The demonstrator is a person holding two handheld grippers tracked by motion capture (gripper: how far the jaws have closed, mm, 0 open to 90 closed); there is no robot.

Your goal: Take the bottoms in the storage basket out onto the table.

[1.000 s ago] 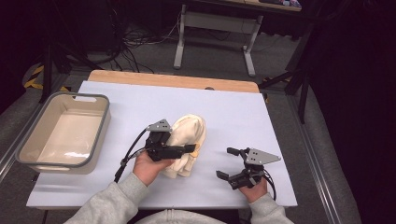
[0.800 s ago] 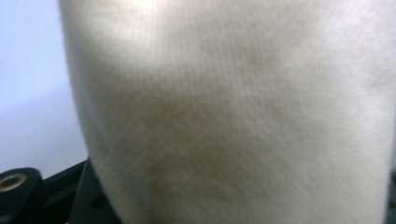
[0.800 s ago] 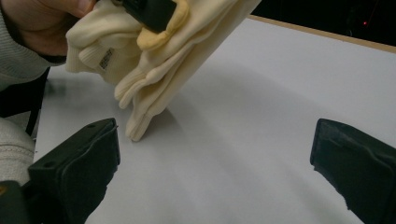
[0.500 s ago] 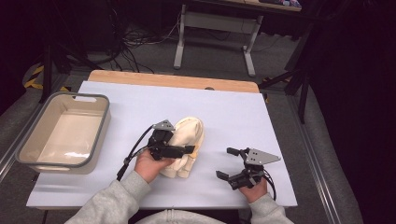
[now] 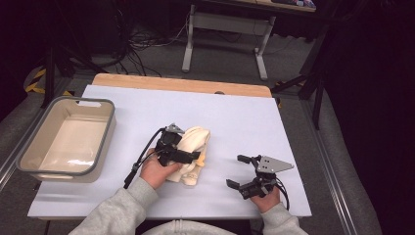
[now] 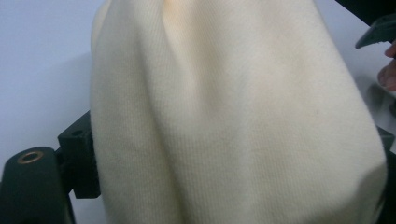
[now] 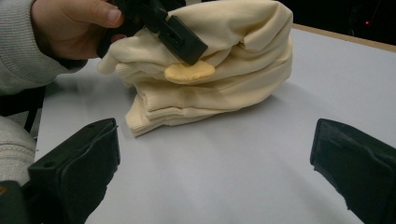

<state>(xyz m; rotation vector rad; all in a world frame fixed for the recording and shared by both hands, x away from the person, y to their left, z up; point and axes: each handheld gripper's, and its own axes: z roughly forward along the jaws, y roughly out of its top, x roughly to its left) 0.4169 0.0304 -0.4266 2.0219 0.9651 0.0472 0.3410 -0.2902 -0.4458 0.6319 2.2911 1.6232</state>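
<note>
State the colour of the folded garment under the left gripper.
Pale cream-yellow, plain, with ribbed cuffs: the folded garment shows best in the right gripper view.

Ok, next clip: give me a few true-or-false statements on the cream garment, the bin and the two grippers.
1. The cream garment lies folded on the white table. True.
2. The garment is inside the grey bin. False: the bin holds nothing, and the garment lies to its right.
3. The right gripper holds the garment. False: its jaws stand open, apart from the garment.
4. The left gripper is at the garment, cloth between its jaws. True.
</note>
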